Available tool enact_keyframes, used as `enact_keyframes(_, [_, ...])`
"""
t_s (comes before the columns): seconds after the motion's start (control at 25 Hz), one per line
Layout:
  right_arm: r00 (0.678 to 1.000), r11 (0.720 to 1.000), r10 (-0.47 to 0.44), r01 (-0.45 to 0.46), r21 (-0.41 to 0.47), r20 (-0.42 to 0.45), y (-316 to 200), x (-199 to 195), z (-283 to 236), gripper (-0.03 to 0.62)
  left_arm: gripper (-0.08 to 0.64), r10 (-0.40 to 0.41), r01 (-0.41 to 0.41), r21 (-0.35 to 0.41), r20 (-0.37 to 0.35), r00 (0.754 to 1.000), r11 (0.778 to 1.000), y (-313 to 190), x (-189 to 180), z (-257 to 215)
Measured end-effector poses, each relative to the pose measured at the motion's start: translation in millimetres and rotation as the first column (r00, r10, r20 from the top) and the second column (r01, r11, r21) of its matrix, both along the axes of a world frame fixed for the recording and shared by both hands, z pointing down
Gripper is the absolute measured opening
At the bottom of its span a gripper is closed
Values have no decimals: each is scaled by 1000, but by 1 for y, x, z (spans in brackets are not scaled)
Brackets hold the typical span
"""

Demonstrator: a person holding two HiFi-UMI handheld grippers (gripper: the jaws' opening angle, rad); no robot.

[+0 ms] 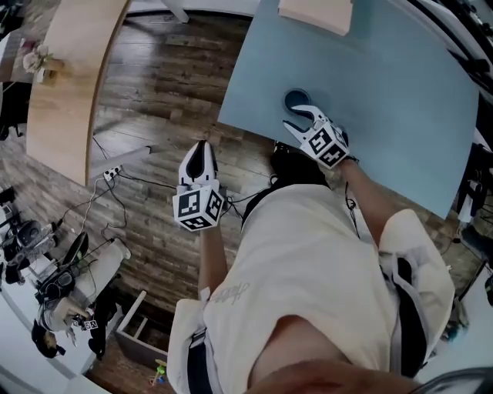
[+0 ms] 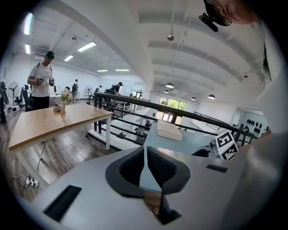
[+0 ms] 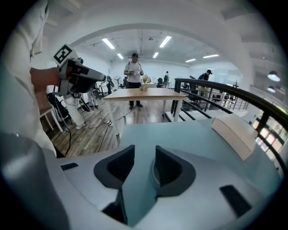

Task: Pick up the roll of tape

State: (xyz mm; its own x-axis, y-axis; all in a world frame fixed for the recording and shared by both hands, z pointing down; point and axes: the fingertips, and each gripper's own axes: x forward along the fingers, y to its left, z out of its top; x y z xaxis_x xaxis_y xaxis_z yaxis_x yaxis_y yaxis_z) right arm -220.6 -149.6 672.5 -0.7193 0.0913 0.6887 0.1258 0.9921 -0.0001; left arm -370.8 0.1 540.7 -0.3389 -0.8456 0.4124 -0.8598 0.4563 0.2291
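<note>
The roll of tape (image 1: 291,95) is a dark ring lying flat on the blue table (image 1: 400,108), near its front edge. My right gripper (image 1: 300,117) is right at the roll, open, one white finger (image 1: 310,114) overlapping the ring's near side. In the right gripper view the gripper (image 3: 144,155) shows blue table between its jaws, and a thin grey rim of the roll (image 3: 152,173) curves beside the right-hand jaw. My left gripper (image 1: 200,146) hangs over the wooden floor left of the table, shut and holding nothing (image 2: 145,150).
A flat beige box (image 1: 316,14) lies at the table's far end. A wooden table (image 1: 69,69) stands to the left, and a power strip (image 1: 112,172) with cables lies on the floor. A black railing (image 3: 225,92) runs beyond the blue table. People stand in the distance.
</note>
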Motion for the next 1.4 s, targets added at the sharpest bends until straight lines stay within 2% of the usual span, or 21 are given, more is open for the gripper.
enact_keyframes(0.36, [986,1000,4,-6,-11,-168,-18,-6,43,156,38,31,-31,-2,6,1000,1000,-29,-16,-2])
enact_keyframes(0.64, [962,999,34,-30,20,-270,-15,-10,59,156,38,149,-148,16,-17,989,989,-57,-28,2])
enact_keyframes(0.76, [953,996,87,-86,17,-292,-18,-13,65,156,38,233,-232,32,-19,972,972,-76,-32,2])
enact_keyframes(0.92, [933,988,149,-151,21,-329,-14,-4,72,155,38,348,-347,43,-11,938,937,-92,-27,-6])
enact_keyframes(1.04, [917,986,167,-166,36,-362,-13,0,79,155,38,408,-407,55,2,913,912,-103,-25,-11])
enact_keyframes(1.16, [901,986,168,-156,63,-400,-12,0,85,155,38,443,-442,62,3,897,895,-109,-29,-11])
enact_keyframes(1.4, [864,980,197,-174,92,-464,-13,1,96,133,38,468,-466,72,-21,883,882,-105,-42,-5])
